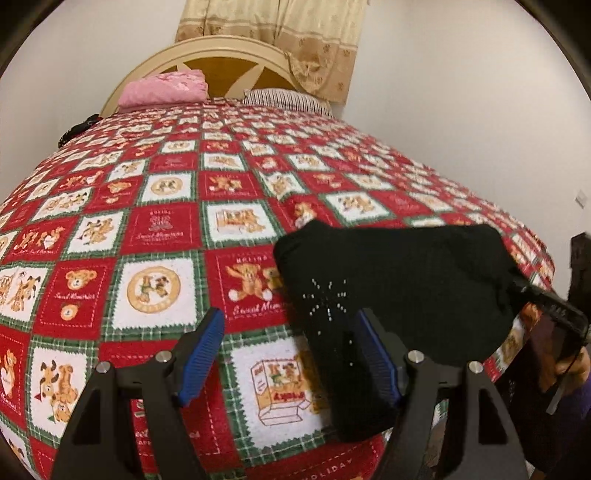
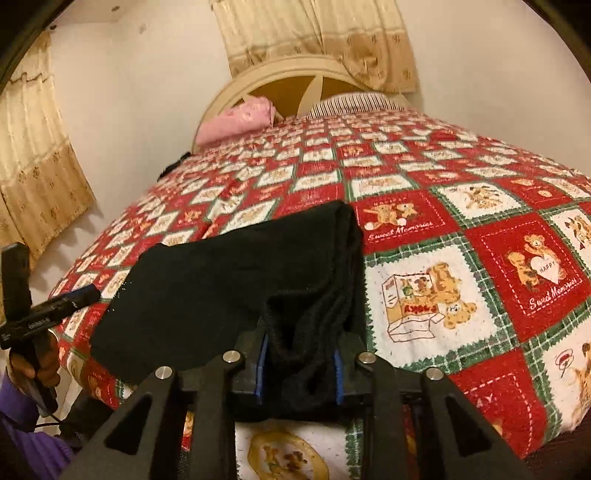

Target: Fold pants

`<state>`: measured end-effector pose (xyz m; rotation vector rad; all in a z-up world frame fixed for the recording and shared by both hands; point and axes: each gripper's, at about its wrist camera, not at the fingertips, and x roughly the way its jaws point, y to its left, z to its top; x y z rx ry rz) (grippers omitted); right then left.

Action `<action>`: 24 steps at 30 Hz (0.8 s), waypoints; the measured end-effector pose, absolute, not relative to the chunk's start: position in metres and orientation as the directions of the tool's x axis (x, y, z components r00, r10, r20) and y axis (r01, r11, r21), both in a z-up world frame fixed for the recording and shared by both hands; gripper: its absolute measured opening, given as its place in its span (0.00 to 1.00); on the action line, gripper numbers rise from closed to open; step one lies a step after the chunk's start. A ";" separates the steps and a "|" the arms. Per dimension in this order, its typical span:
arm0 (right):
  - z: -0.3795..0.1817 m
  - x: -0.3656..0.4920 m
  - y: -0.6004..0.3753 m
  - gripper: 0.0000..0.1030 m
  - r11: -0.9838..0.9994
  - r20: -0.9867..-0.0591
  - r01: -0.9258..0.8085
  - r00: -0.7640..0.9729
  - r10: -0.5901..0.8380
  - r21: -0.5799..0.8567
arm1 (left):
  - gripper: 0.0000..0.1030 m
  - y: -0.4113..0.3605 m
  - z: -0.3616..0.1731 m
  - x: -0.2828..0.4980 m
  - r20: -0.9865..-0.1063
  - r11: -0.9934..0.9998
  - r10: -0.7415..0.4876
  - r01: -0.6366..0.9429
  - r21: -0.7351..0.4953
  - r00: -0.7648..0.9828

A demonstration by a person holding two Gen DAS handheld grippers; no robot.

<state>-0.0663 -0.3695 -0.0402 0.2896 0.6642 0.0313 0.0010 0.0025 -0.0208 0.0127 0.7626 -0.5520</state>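
On the bed, near edge: black pants (image 2: 229, 280) lie folded in a compact dark bundle on the quilt (image 1: 155, 236), close to the near edge of the bed, one end hanging slightly over it.
Surface: red, white and green patchwork quilt with teddy-bear squares covers the whole bed.
Right gripper (image 2: 301, 365): jaws partly closed, blue pads pressed on a bunched fold of the pants at the near edge; fabric fills the gap between them.
Right gripper, left wrist view (image 1: 554, 314): seen from the side at the right end of the pants; tips hidden in the black cloth.
Left gripper (image 1: 284, 354): jaws spread wide, nothing pinched; right finger (image 1: 376, 358) sits over the left part of the pants, left finger over bare quilt.
Left gripper, right wrist view (image 2: 79, 295): hovers beside the left end of the pants, held by a hand (image 2: 40, 365) in a purple sleeve.
Far edge: pink folded cloth (image 1: 164, 88) and striped pillow (image 1: 284, 98) lie against the headboard (image 1: 207, 61).
Background: beige patterned curtain (image 1: 280, 33) hangs behind the headboard.
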 end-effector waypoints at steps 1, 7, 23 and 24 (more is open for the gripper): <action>-0.037 -0.069 -0.371 0.33 0.958 -0.604 0.068 0.788 0.119 0.278 | 0.73 0.003 -0.021 0.001 -0.660 0.861 -0.465 0.475 -0.182 0.590; 0.000 -0.106 -0.368 0.36 0.975 -0.526 0.175 0.847 -0.077 0.139 | 0.73 0.004 -0.015 0.003 -0.647 0.870 -0.454 0.460 -0.174 0.612; -0.024 -0.061 -0.243 0.36 0.939 -0.553 -0.228 0.762 0.336 0.257 | 0.73 0.031 -0.047 -0.024 -0.739 0.885 -0.288 0.463 0.036 0.609; -0.024 -0.055 -0.234 0.36 0.933 -0.551 -0.249 0.755 0.356 0.262 | 0.73 0.037 -0.049 -0.027 -0.741 0.887 -0.283 0.459 0.038 0.608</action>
